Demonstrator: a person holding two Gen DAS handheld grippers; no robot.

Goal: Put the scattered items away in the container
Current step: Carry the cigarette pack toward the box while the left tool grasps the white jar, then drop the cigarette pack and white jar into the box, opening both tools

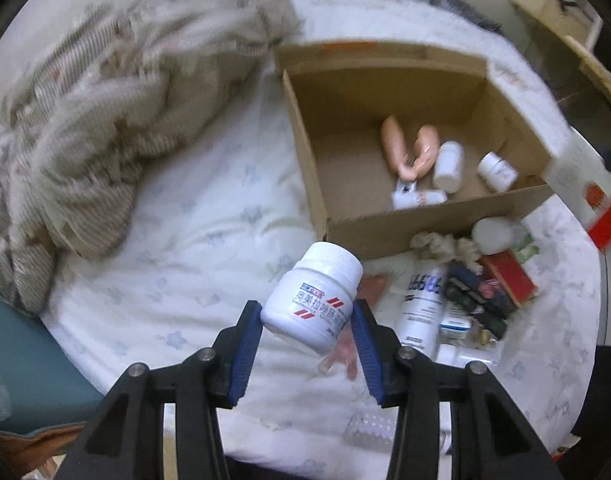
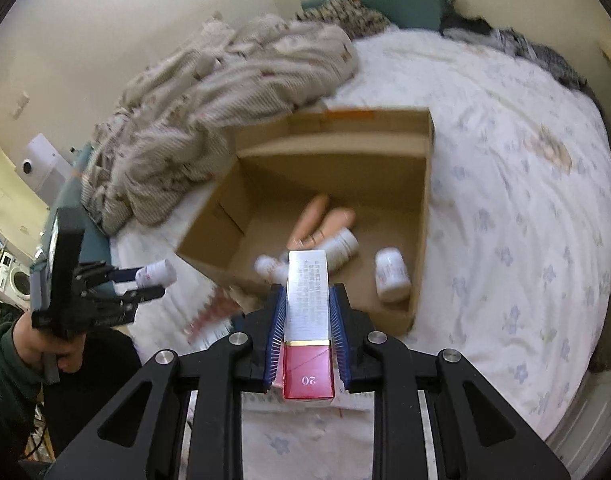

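Note:
My left gripper is shut on a white pill bottle with blue and red print, held above the bed short of the open cardboard box. It also shows at the left of the right wrist view. My right gripper is shut on a slim white-and-red carton, held over the box's near wall; the carton shows at the right edge of the left wrist view. Inside the box lie a peach-coloured item and three white bottles.
A pile of loose items lies on the bed in front of the box: a white spray can, a red box, a white lid, dark packets. A rumpled beige blanket lies left of the box.

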